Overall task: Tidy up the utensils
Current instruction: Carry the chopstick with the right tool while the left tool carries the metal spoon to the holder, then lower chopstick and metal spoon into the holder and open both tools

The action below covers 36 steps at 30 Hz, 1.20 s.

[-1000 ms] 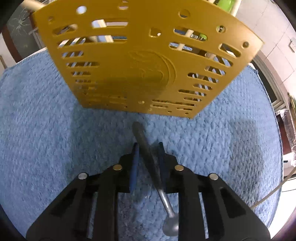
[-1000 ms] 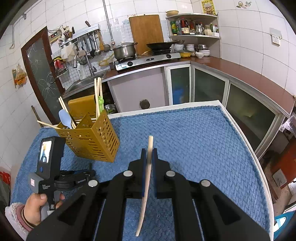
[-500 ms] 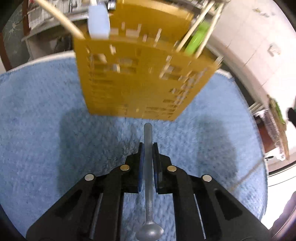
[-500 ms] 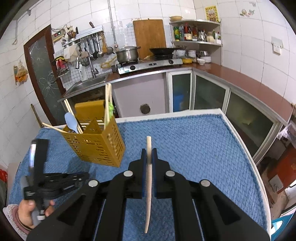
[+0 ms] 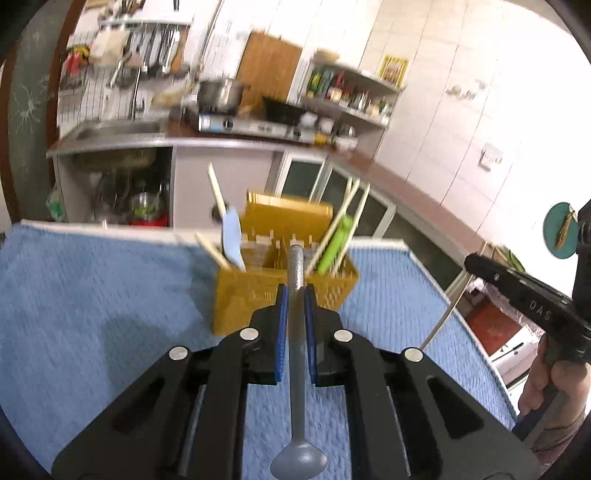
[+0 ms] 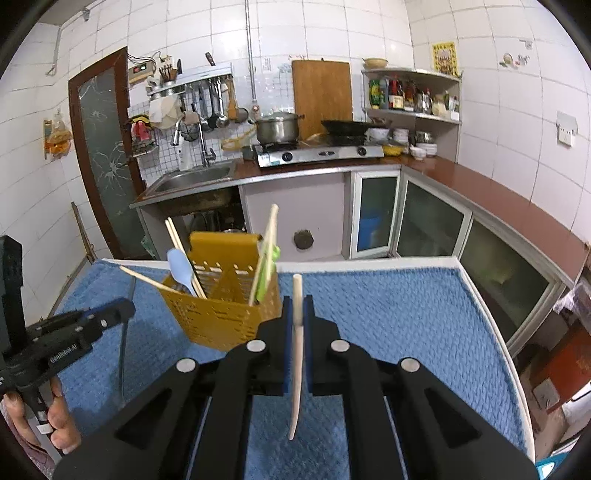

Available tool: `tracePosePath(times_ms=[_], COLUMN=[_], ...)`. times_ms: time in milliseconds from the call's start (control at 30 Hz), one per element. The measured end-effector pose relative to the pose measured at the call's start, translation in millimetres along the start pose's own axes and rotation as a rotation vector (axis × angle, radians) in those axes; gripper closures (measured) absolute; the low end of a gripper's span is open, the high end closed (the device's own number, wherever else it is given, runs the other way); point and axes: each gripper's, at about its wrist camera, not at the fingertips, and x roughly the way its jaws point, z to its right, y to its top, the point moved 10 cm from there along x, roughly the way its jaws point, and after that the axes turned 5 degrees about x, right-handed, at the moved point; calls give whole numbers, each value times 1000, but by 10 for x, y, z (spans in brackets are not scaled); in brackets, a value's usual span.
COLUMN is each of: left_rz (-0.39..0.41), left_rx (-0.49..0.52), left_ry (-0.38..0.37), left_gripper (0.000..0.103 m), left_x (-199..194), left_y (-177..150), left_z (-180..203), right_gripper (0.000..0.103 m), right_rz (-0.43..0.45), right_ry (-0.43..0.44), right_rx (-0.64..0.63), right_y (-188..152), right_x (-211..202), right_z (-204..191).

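Yellow perforated plastic utensil caddy (image 6: pixel 221 314) on blue knitted table mat (image 6: pixel 388 314), 11 o'clock of right gripper (image 6: pixel 296 306); light-blue plastic spoon (image 6: pixel 181 267), green-handled utensil (image 6: pixel 267 275) inside.

Matt grey metal spoon (image 5: pixel 296 295), pale smooth wooden chopstick (image 6: pixel 297 332), perforated mustard plastic utensil holder (image 6: pixel 221 314), rough blue knitted cloth (image 6: pixel 388 314) over the worktop, glossy white wall tiles (image 6: pixel 369 29)

One yellow utensil caddy (image 6: pixel 221 314) on the blue mat (image 6: pixel 406 314). In it: one pale blue spoon (image 6: pixel 181 267), one green utensil (image 6: pixel 267 273), several chopsticks (image 6: pixel 177 236). Held: one metal spoon (image 5: pixel 297 332), one chopstick (image 6: pixel 297 350). Two grippers.
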Motion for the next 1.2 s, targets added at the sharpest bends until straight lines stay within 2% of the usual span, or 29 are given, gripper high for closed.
tracePosePath(times_ms=[267,367,500,600,700,900,1000,1200], left_rz=[217,325,469,538,559,526,515,478], left_rx=[86,148,228,227,226,181,181,193], left_ry=[4,1,45,33,53,67,69,85], left_gripper=[95,95,95,95,95,95,95,95], left_x=[-277,-417,-535,-476,-232,396,568,797], left_y=[737,1069,1427,1572,1590,1418,1291,1020], left_z=[88,209,325,311,223,-1,-54,-167], right_gripper=[98,98,98,98,98,97,97,97], right_rz=[107,156,207,239,248,262,265,209], right_ry=[7,12,28,37,45,50,49,60], right_rx=[-21,-20,-10,-10,-4,41,43,47], right_y=[655,930,1193,1304,1307,1268,1205,935], right_x=[-330,-430,-459,-404,-280,82,245,622], right_z=[-244,-330,-447,-557,-601,-496,-477,-483])
